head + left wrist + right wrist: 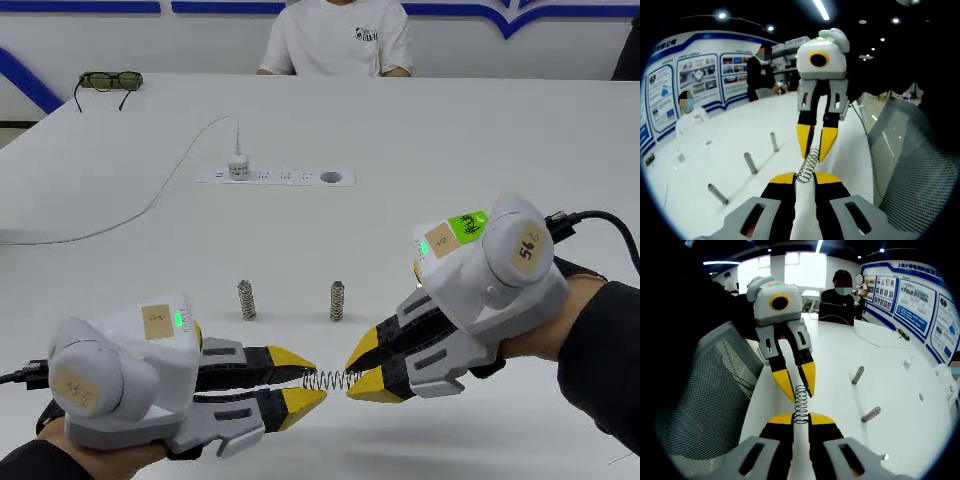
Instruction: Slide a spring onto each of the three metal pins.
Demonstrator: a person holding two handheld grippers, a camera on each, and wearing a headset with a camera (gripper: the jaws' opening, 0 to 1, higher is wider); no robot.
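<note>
The white table [420,130] stretched to its far edge, where a person [338,36] sat; a power strip [275,176] lay mid-table, glasses [110,80] far left. Open tabletop separated the strip from the left pin [246,300] and right pin [337,300], each wearing a spring. Nearer, the left gripper [305,385] and right gripper [360,372] each clamped one end of the held spring [332,379], level above the surface.
</note>
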